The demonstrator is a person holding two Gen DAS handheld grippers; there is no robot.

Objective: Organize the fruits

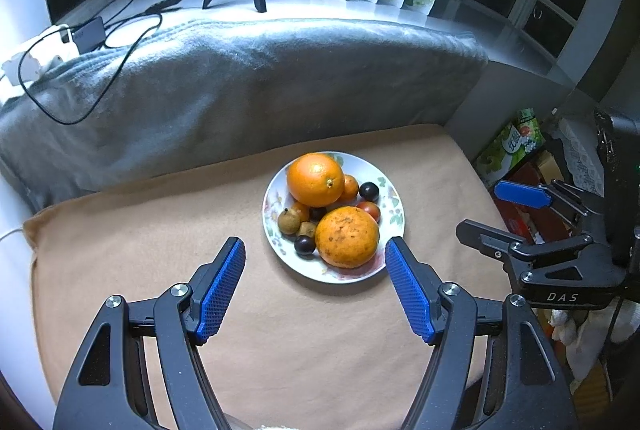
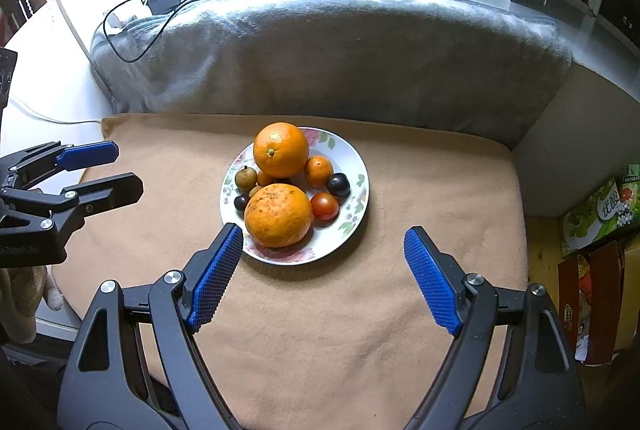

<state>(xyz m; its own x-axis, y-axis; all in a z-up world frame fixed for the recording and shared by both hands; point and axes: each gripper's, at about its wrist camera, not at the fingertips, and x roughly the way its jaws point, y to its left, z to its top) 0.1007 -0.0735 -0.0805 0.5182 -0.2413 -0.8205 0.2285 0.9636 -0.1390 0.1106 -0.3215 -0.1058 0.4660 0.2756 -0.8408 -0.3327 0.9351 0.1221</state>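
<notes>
Your plate [image 2: 356, 166]: white, pink-green floral rim. Oranges [image 2: 281, 149] bright orange, nearer one [image 2: 278, 215] brown-speckled. Tomato [image 2: 324, 206] red. Your gripper pads [image 2: 216, 278] blue, cross-hatched. Blanket [image 2: 320, 330] tan; throw [image 2: 340, 58] grey.

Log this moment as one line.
left gripper open | right gripper open | fruit piled on floral white plate | nothing held

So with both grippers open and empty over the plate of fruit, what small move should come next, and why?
Probably ease the right gripper forward and down over the near speckled orange. Its jaws stand wide apart, that orange sits at the plate's front edge, on top and unobstructed, and the left gripper holds nothing either.
</notes>
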